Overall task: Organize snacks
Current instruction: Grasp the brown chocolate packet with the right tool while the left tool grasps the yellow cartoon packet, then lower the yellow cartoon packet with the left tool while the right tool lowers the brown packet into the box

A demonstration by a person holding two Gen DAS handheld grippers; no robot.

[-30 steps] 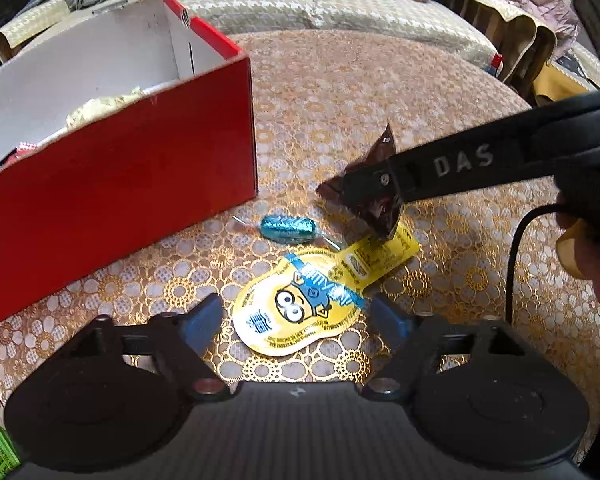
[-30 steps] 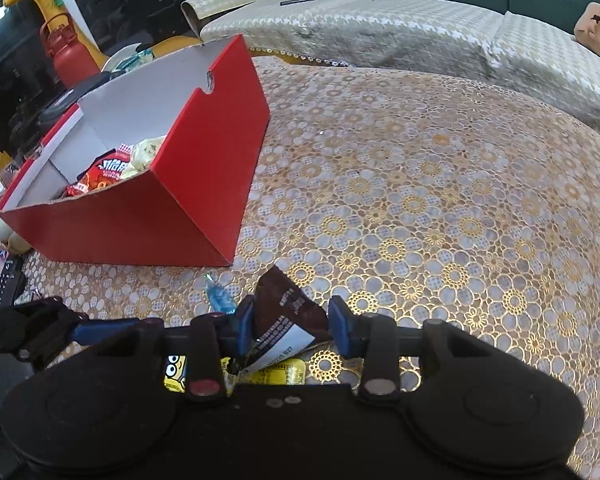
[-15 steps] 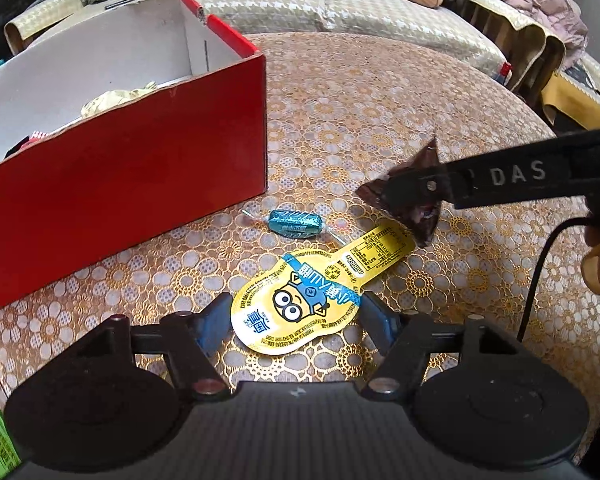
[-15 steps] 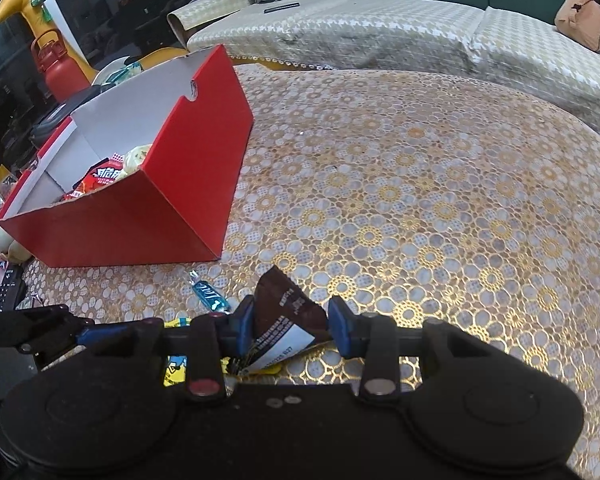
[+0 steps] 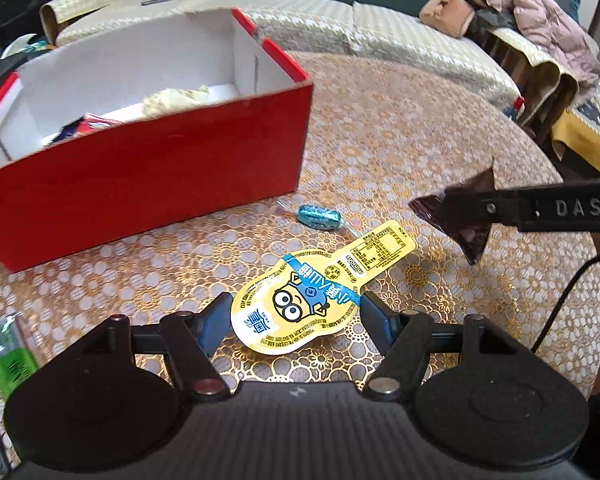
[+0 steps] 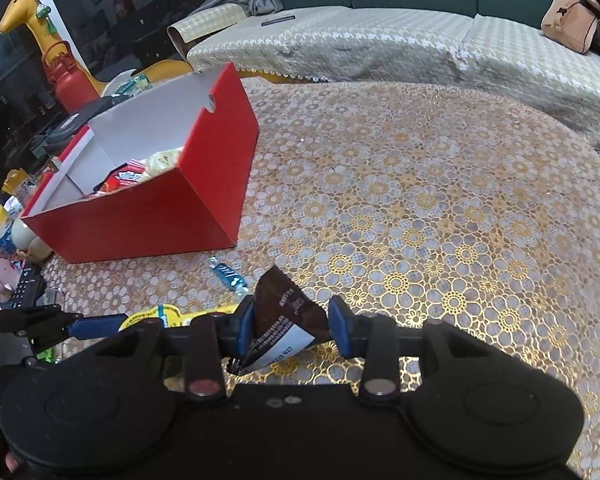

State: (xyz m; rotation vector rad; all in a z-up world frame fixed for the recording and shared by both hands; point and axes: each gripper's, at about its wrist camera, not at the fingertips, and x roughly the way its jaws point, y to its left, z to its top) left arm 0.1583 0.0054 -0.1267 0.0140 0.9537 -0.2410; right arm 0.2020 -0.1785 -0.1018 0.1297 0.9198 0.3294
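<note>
A red box (image 5: 148, 168) with a white inside holds several snacks; it also shows in the right wrist view (image 6: 148, 208). My right gripper (image 6: 290, 326) is shut on a dark brown snack packet (image 6: 284, 312) and holds it above the table; the packet also shows in the left wrist view (image 5: 466, 220). My left gripper (image 5: 294, 318) is around a yellow cartoon snack pouch (image 5: 316, 300), its fingers at the pouch's two sides, and the pouch is off the table. A blue wrapped candy (image 5: 318, 216) lies on the table near the box.
The round table has a gold floral lace cloth (image 6: 440, 220). A green packet (image 5: 10, 356) lies at the left edge. A sofa with bags and coats (image 5: 520, 16) stands behind. Bottles, a giraffe toy (image 6: 32, 12) and clutter stand left of the box.
Both grippers have risen. The brown packet has lifted with the right gripper and moved right. The left fingers have closed in on the yellow pouch and lifted it.
</note>
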